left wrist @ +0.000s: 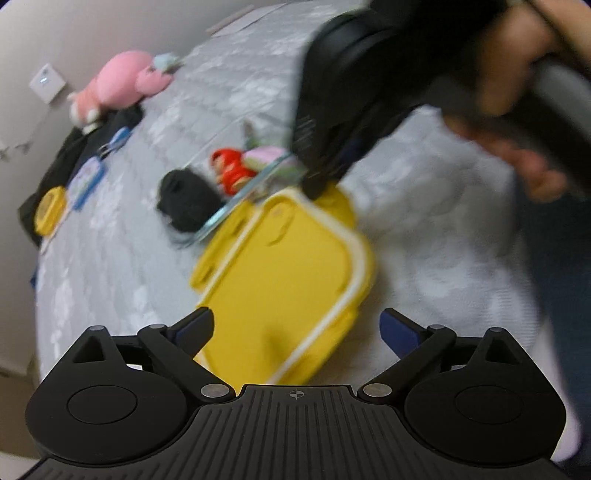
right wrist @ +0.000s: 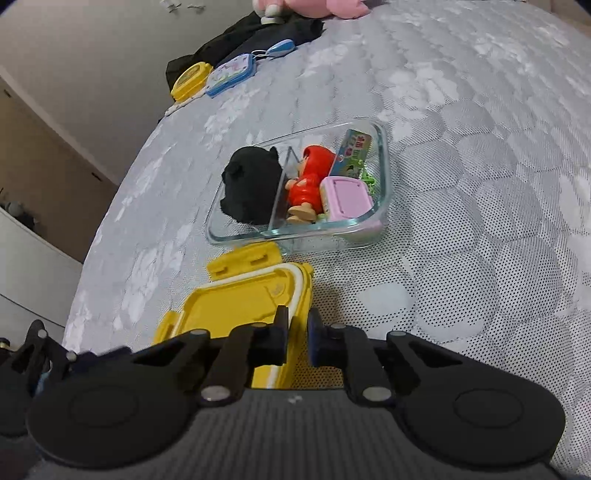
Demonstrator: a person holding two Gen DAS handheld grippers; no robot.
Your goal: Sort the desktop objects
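A yellow lid [right wrist: 229,310] with a white seal lies on the grey bedspread, in front of a clear glass container [right wrist: 295,240]. The container has a divider. A black plush piece [right wrist: 251,188] fills one side. A red figure [right wrist: 306,184], a pink box [right wrist: 347,195] and a green packet [right wrist: 351,151] fill the other. My right gripper [right wrist: 297,326] is shut on the lid's right rim. In the left wrist view a hand holds the right gripper [left wrist: 314,184] at the far edge of the yellow lid [left wrist: 288,269]. My left gripper [left wrist: 297,332] stands open just above the lid's near edge, holding nothing.
At the far end of the bed lie a pink plush toy [left wrist: 118,81], a black cloth [right wrist: 258,33], a small yellow box [right wrist: 190,79] and a blue-rimmed case [right wrist: 231,74]. The bed's edge drops off on the left, with a wall behind it.
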